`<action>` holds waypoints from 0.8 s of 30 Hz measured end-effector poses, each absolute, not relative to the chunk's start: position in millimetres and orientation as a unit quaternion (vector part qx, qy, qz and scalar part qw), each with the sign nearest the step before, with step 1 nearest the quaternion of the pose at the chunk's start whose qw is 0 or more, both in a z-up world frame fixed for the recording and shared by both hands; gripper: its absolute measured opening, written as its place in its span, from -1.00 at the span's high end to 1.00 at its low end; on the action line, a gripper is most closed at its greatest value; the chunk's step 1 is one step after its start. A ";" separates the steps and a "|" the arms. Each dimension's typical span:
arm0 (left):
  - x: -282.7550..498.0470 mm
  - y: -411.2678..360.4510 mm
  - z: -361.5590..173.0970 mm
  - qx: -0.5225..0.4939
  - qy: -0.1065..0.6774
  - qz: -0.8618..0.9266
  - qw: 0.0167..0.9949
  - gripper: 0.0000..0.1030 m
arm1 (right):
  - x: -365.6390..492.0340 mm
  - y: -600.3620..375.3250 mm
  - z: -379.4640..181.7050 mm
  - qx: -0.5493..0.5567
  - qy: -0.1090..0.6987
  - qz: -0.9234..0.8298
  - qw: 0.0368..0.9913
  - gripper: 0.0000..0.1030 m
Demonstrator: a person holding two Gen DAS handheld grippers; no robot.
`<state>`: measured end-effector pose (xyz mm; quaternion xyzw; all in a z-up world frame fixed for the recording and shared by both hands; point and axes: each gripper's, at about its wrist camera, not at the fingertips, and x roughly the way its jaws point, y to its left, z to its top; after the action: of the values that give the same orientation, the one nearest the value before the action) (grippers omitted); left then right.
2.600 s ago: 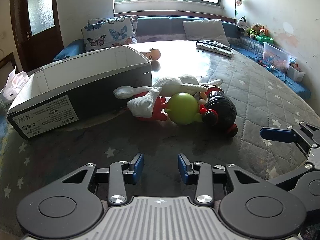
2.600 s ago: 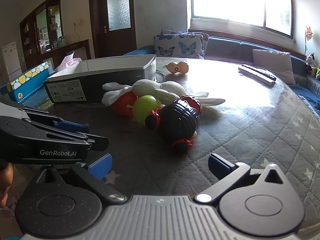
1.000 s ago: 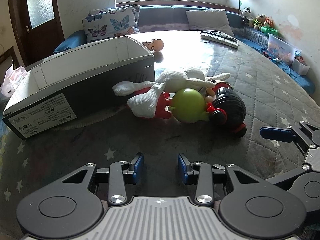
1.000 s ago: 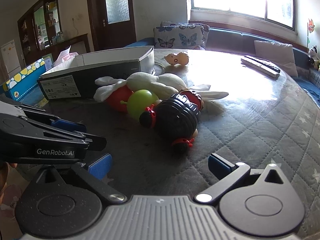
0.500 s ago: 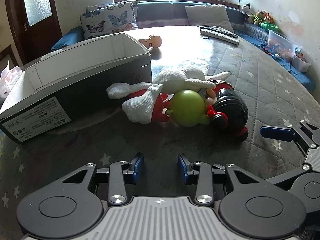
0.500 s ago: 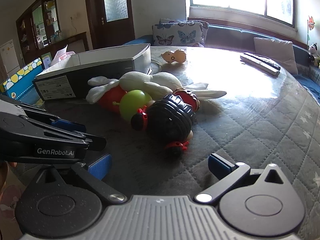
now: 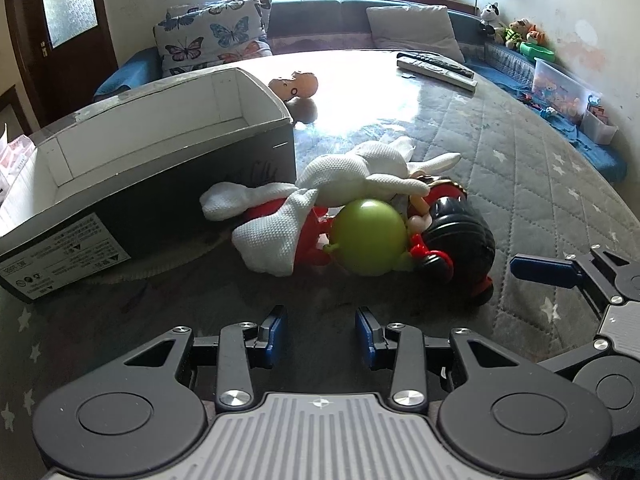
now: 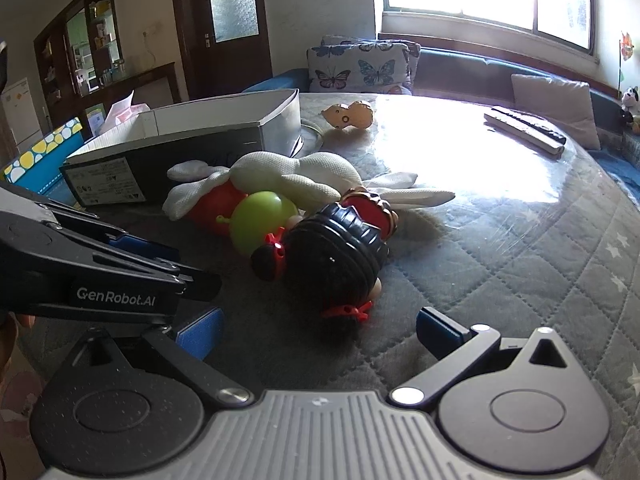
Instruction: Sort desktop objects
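from my left wrist camera, going left to right: the open cardboard box [image 7: 152,168] sits on the quilted table [image 7: 520,184], its white inside showing and a label on its near end. just right of it lies the toy pile: a white plush rabbit [image 7: 352,180] draped over a red toy [image 7: 308,236], with a green ball [image 7: 370,236] touching the black-haired doll [image 7: 460,240] on its right. behind the box's far corner is a small tan doll head [image 7: 296,84], and further right two remote controls [image 7: 436,68] lie side by side near the far edge.

my left gripper [image 7: 320,330] hovers short of the pile, its blue pads parted by a modest gap and holding nothing. my right gripper [image 8: 316,330] is spread wide and empty, with the black-haired doll [image 8: 332,256] just ahead of the gap between its fingers; i can't tell whether it touches the doll. one blue finger of it shows at the right edge of the left view, beside the doll.
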<state>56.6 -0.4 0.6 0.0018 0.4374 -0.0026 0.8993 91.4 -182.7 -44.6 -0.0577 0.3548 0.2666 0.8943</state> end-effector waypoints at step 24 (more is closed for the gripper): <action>77.1 0.2 6.2 -0.006 0.450 -0.007 0.893 0.25 | 114.2 -183.9 -38.4 -0.073 0.354 0.277 0.890 -0.99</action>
<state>77.1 0.2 6.2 -0.0057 0.4502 -0.0071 0.8929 114.2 -183.9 -38.4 -0.0726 0.3542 0.2770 0.8903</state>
